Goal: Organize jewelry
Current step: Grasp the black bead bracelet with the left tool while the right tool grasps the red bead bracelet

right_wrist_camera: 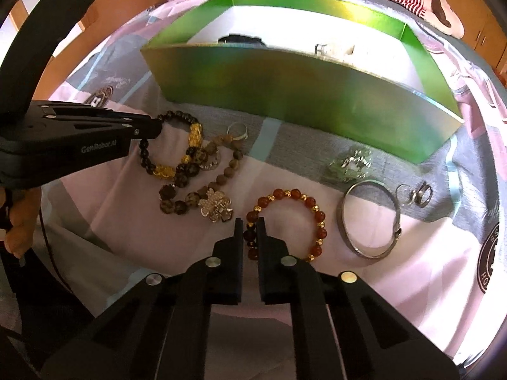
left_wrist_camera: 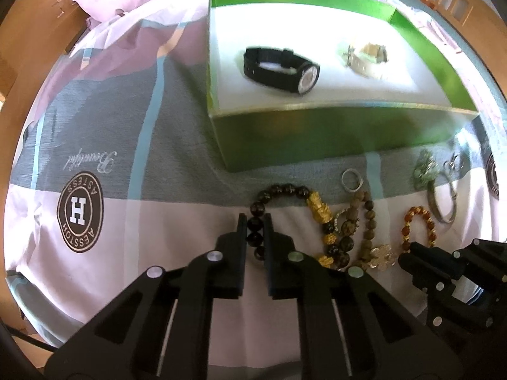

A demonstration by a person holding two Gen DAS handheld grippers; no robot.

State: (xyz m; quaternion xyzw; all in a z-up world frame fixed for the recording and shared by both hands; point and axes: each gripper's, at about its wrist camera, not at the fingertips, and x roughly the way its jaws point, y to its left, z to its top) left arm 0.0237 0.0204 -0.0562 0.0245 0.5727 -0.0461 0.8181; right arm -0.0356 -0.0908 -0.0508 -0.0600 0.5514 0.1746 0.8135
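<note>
Left wrist view, left gripper (left_wrist_camera: 255, 221) clamped on the black bead bracelet (left_wrist_camera: 285, 190) lying on the bedsheet (left_wrist_camera: 152, 228), right gripper (right_wrist_camera: 250, 223) pinching the red bead bracelet (right_wrist_camera: 293, 193), silver bangle (right_wrist_camera: 343, 221) beside it, green box (left_wrist_camera: 317, 133) beyond holding a black watch (left_wrist_camera: 272, 66).

In the right wrist view the green box (right_wrist_camera: 294, 95) turns its near wall to the camera, hiding most of its floor; only the top of the black watch (right_wrist_camera: 240, 38) and a sliver of the pale watch (right_wrist_camera: 332, 49) show above the rim. The round logo (right_wrist_camera: 492, 253) on the bedspread at 3 o'clock is cut by the lens edge. In the left wrist view the small rings (left_wrist_camera: 453, 164) at 3 o'clock are too blurred to count, and the left tool (left_wrist_camera: 255, 221) covers part of the dark bead bracelet (left_wrist_camera: 285, 190).
</note>
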